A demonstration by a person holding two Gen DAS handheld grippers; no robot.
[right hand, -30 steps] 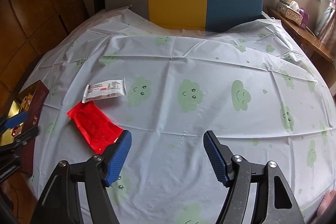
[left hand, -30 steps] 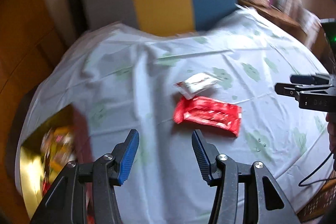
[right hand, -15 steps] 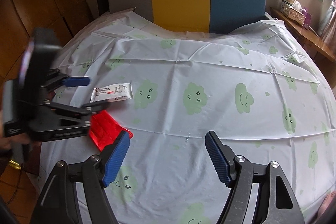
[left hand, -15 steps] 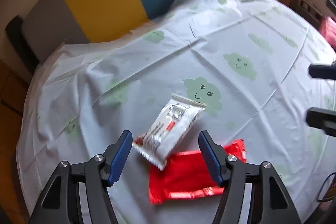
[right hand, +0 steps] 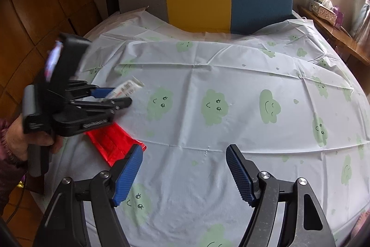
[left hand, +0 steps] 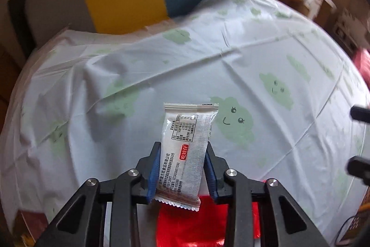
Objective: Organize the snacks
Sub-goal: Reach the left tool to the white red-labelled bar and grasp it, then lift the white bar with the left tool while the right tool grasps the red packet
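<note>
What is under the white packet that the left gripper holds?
Under the white packet, clamped in the left gripper, lies a red packet on the tablecloth. The gripper's frame hides its sides.

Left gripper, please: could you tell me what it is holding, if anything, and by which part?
The left gripper is shut on the white snack packet, pinching its lower half by the two long side edges. The right gripper is open and holds nothing.

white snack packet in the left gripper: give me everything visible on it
The white snack packet is a glossy foil-like pouch with crimped serrated end seals, a printed nutrition table, black text and a small red label. The left gripper is shut on its lower half, pads on both side edges. It points up and away, above the red packet.
</note>
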